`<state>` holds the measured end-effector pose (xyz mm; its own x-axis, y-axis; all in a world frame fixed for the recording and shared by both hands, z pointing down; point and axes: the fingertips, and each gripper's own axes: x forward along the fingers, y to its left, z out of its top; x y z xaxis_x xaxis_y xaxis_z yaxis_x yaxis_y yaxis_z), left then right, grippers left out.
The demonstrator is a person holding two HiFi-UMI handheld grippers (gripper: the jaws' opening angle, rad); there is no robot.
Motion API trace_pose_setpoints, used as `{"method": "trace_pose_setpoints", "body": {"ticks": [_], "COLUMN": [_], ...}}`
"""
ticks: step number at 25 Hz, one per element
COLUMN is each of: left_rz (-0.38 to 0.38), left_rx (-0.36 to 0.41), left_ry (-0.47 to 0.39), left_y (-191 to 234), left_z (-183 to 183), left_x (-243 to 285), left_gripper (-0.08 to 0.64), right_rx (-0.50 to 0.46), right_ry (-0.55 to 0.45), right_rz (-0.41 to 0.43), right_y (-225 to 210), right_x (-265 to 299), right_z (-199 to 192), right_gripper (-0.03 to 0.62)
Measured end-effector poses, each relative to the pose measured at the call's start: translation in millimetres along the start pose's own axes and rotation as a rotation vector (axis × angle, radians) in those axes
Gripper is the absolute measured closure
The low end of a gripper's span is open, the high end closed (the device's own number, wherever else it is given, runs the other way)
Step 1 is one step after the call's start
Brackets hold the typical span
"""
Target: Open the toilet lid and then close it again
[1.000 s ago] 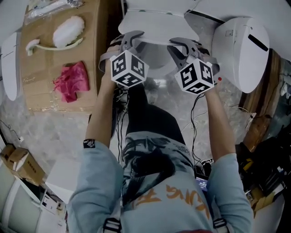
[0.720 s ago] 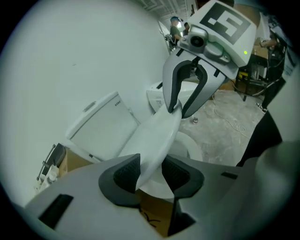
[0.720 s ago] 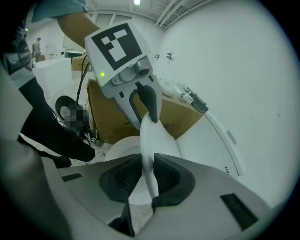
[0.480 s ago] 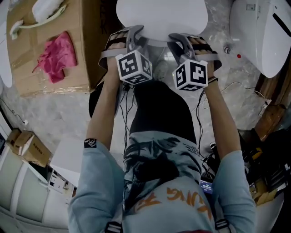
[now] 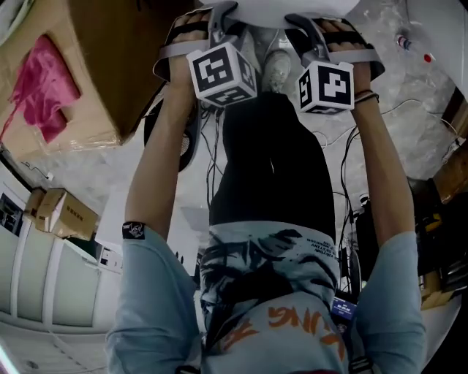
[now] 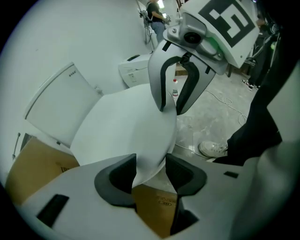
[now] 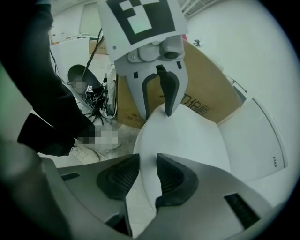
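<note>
The white toilet lid (image 6: 122, 126) lies lowered over the bowl, and only its front edge (image 5: 292, 6) shows at the top of the head view. My left gripper (image 6: 151, 171) straddles the lid's front rim. Its jaws are opening, and a gap shows beside the right pad. My right gripper (image 7: 148, 173) straddles the same rim (image 7: 187, 140) a little further along. Its jaws are opening too, with the rim between the pads. Each gripper appears in the other's view: the right gripper (image 6: 171, 101) and the left gripper (image 7: 157, 110). Both point steeply down, side by side: left gripper (image 5: 219, 11), right gripper (image 5: 307, 22).
The toilet tank (image 6: 56, 108) stands behind the lid. A cardboard box (image 5: 95, 80) with a pink cloth (image 5: 40, 88) sits to the left. Cables (image 5: 351, 182) trail over the marble floor, and the person's shoe (image 5: 274, 69) is close to the bowl. Small cartons (image 5: 62, 212) lie at lower left.
Both grippers have gone down together with the lid, from raised with the bowl showing to lowered. The head view has tilted further down.
</note>
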<state>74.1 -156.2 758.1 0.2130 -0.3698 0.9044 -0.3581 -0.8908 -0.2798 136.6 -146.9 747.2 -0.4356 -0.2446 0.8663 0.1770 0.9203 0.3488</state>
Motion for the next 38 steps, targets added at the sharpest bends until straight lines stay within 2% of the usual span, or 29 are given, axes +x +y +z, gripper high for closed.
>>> {"method": "trace_pose_setpoints", "body": {"ticks": [6, 12, 15, 16, 17, 19, 22, 26, 29, 32, 38], "left_rz": [-0.050, -0.100, -0.076, -0.048, -0.019, 0.017, 0.034, 0.032, 0.049, 0.085, 0.186], "left_rx": [-0.004, -0.062, -0.059, -0.064, -0.075, -0.121, -0.248, -0.486, -0.681, -0.883, -1.041], "left_ry": [0.056, 0.065, 0.068, 0.059, 0.044, 0.000, -0.081, -0.189, -0.332, -0.483, -0.641], "left_y": [-10.4, -12.9, -7.0, -3.9, -0.2, 8.7, 22.5, 46.3, 72.8, 107.8, 158.4], "left_z": [-17.1, -20.9, -23.3, -21.3, -17.9, -7.8, 9.4, 30.7, 50.4, 66.9, 94.7], "left_x": [31.7, 36.2, 30.4, 25.3, 19.2, 7.3, -12.2, -46.7, -88.0, -134.7, -213.7], "left_gripper": [0.339, 0.344, 0.389, 0.450, 0.498, 0.514, 0.533, 0.535, 0.535, 0.535, 0.535], "right_rx": [-0.009, 0.073, 0.184, 0.228, 0.273, 0.367, 0.514, 0.740, 0.883, 0.974, 1.102], "right_ry": [0.064, 0.092, 0.084, 0.077, 0.069, 0.049, 0.012, -0.050, -0.116, -0.196, -0.359], "right_rz": [0.066, 0.121, 0.146, 0.145, 0.144, 0.132, 0.085, -0.016, -0.102, -0.211, -0.426], "right_y": [20.7, 24.0, 18.0, 16.2, 14.9, 9.7, -1.7, -26.9, -52.1, -89.8, -162.3], "right_x": [36.6, 40.3, 34.0, 29.3, 24.0, 13.4, -4.7, -37.8, -72.2, -113.0, -200.9], "right_z": [-16.2, -19.1, -15.1, -14.4, -14.0, -13.6, -11.4, -6.5, 0.8, 5.5, 14.2], "right_gripper": [0.456, 0.457, 0.517, 0.538, 0.538, 0.541, 0.558, 0.578, 0.578, 0.578, 0.578]}}
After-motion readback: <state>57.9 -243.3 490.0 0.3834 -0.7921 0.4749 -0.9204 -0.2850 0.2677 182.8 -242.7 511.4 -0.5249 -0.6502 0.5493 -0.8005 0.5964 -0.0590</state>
